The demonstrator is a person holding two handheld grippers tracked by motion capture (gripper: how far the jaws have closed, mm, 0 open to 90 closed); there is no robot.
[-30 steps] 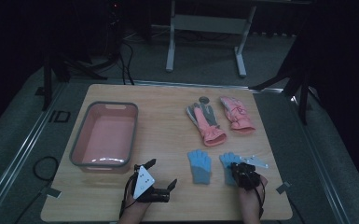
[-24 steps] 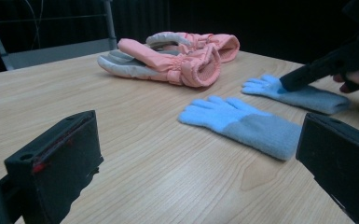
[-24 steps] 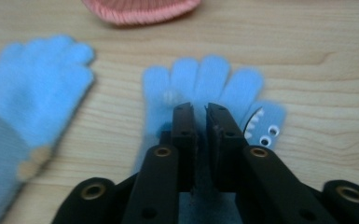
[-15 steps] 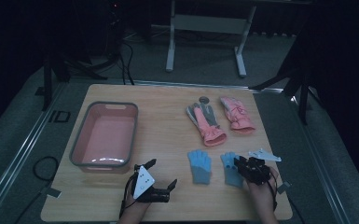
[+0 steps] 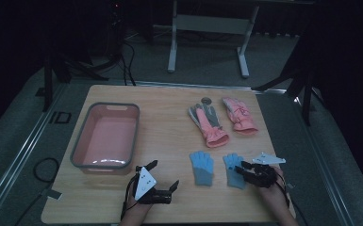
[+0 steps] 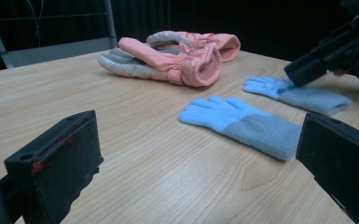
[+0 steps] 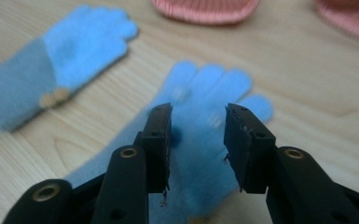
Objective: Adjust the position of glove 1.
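Two blue knit gloves lie flat near the table's front: the left one (image 5: 202, 167) (image 6: 242, 121) (image 7: 60, 60) and the right one (image 5: 232, 173) (image 6: 303, 95) (image 7: 205, 88). My right gripper (image 5: 240, 169) (image 7: 198, 121) hovers low over the right glove's palm. Its jaws have just been opening and stand partly open, with the glove under the gap and not pinched. It also juts in at the top right of the left gripper view, as my right gripper (image 6: 317, 60). My left gripper (image 5: 164, 173) (image 6: 198, 135) rests wide open with nothing in it, left of the gloves.
A pink tub with a grey rim (image 5: 80, 141) stands at the left of the table. Two pink and grey mittens (image 5: 210, 123) (image 5: 239, 115) (image 6: 168, 60) lie at the back right. Bare wood lies between the tub and the gloves.
My right hand has shifted a little to the right and its jaws have come apart over the right blue glove. The left gripper and the gloves have stayed in place.
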